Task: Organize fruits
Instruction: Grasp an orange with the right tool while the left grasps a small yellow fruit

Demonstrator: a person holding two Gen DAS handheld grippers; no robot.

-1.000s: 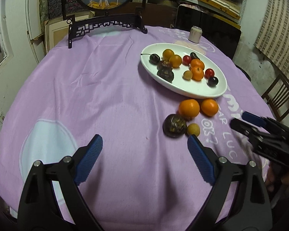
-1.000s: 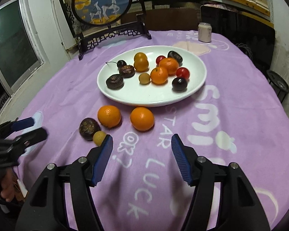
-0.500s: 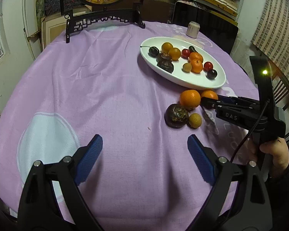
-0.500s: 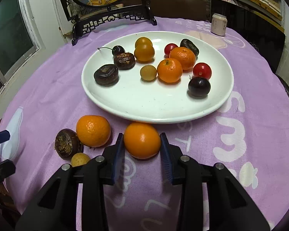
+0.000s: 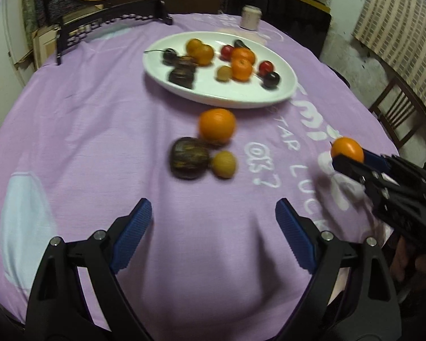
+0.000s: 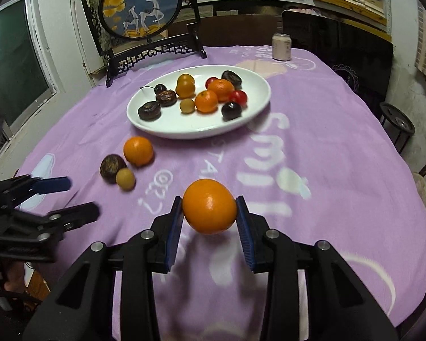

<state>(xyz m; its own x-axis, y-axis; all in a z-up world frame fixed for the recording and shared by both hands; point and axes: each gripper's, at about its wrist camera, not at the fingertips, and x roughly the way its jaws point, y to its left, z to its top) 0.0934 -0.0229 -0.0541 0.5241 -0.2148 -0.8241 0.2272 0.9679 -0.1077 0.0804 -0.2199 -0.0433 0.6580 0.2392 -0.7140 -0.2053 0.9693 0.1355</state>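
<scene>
My right gripper [image 6: 209, 213] is shut on an orange [image 6: 209, 206] and holds it above the purple cloth; the orange also shows in the left wrist view [image 5: 347, 149]. A white plate [image 6: 184, 128] holds several small fruits. Beside it on the cloth lie another orange [image 6: 138, 150], a dark brown fruit [image 6: 110, 168] and a small yellow fruit [image 6: 125, 179]; they also show in the left wrist view as the orange [image 5: 217, 125], the dark fruit [image 5: 189, 157] and the yellow fruit [image 5: 224, 164]. My left gripper [image 5: 213, 221] is open and empty, near the table's front edge.
A round picture on a black stand [image 6: 144, 14] is at the back of the table. A small can [image 6: 281, 47] stands at the back right. A wooden chair [image 5: 400, 110] and a black stool [image 6: 397, 122] are off the table's right side.
My right gripper closed on the orange in front of the plate, lifted it and pulled it back from the plate. The left gripper stayed open, shifting slightly.
</scene>
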